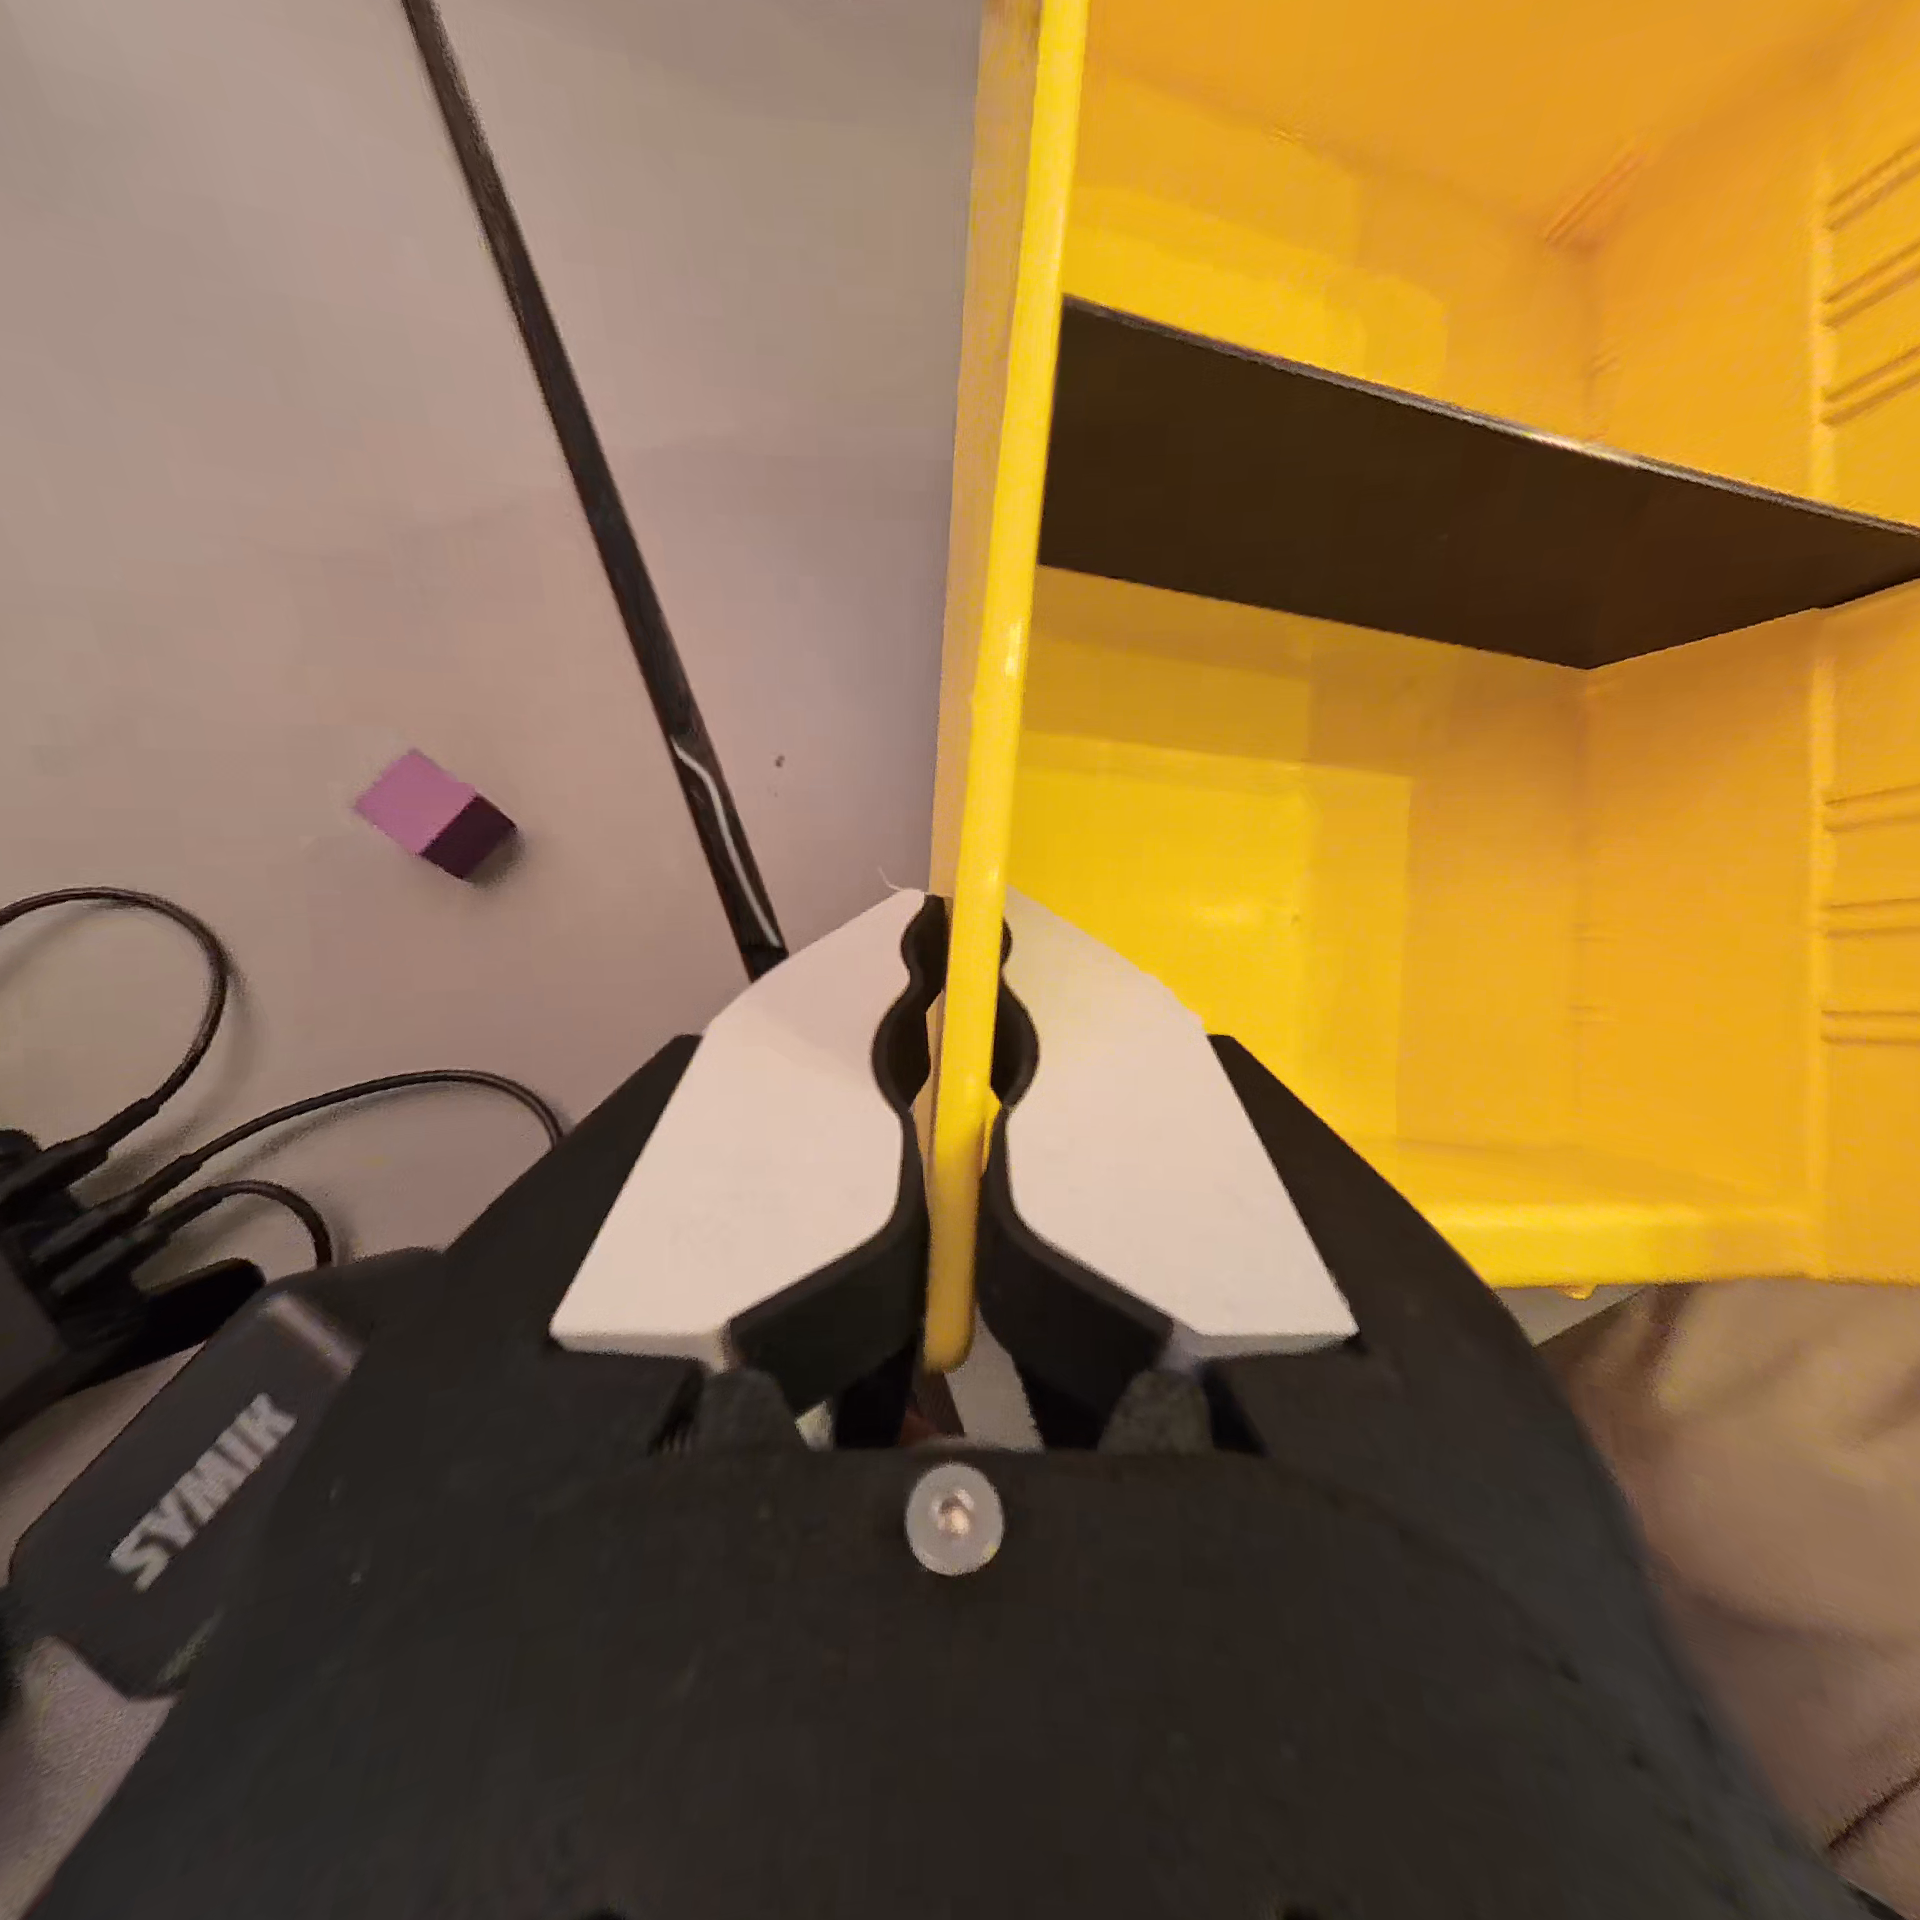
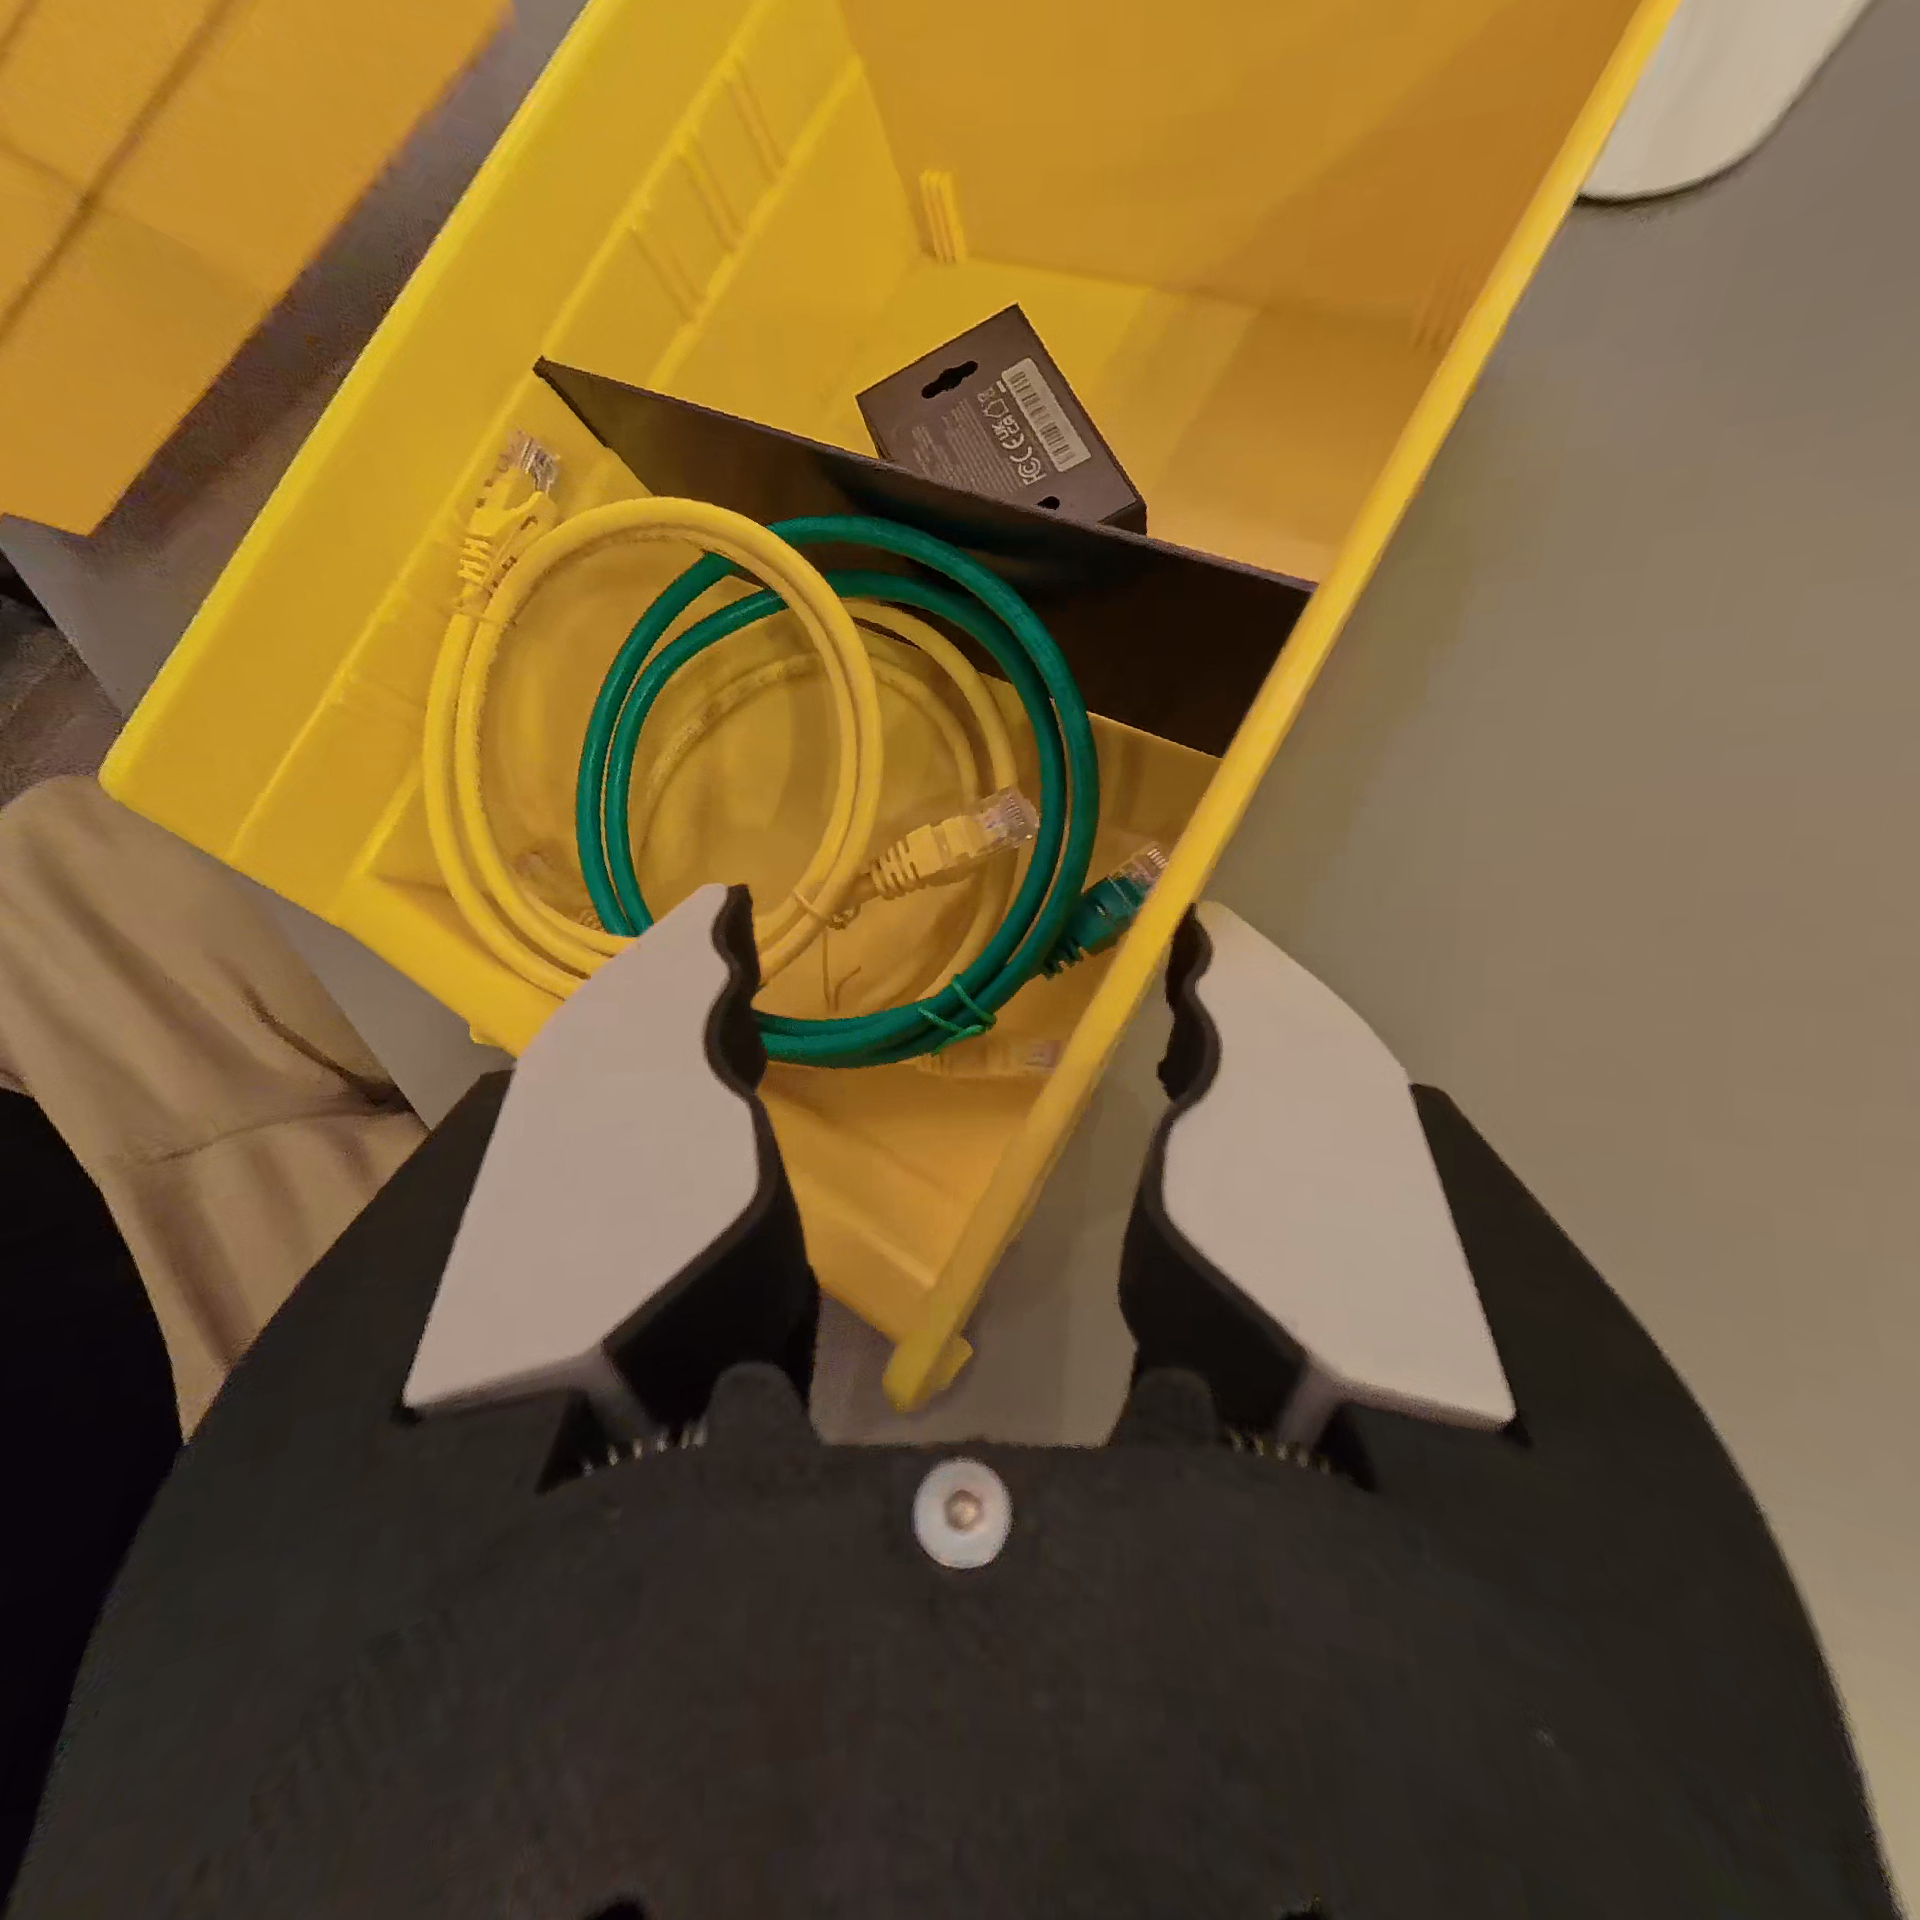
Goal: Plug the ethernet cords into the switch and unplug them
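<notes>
In the right wrist view a yellow bin holds a coiled yellow ethernet cord and a coiled green ethernet cord in its near compartment. A black divider separates them from the black switch, which lies label side up in the far compartment. My right gripper is open and straddles the bin's right wall, with one finger inside over the cords and one outside. My left gripper is shut on the thin wall of a yellow bin, whose visible compartments are bare.
A black divider crosses the bin held by the left gripper. A purple block, a black rod and black cables lie left of it. A second yellow bin, a white object and beige cloth show in the right wrist view. Tip to tip, the grippers are about 55 centimeters apart. It is some 15 centimeters from my left tips to the purple block.
</notes>
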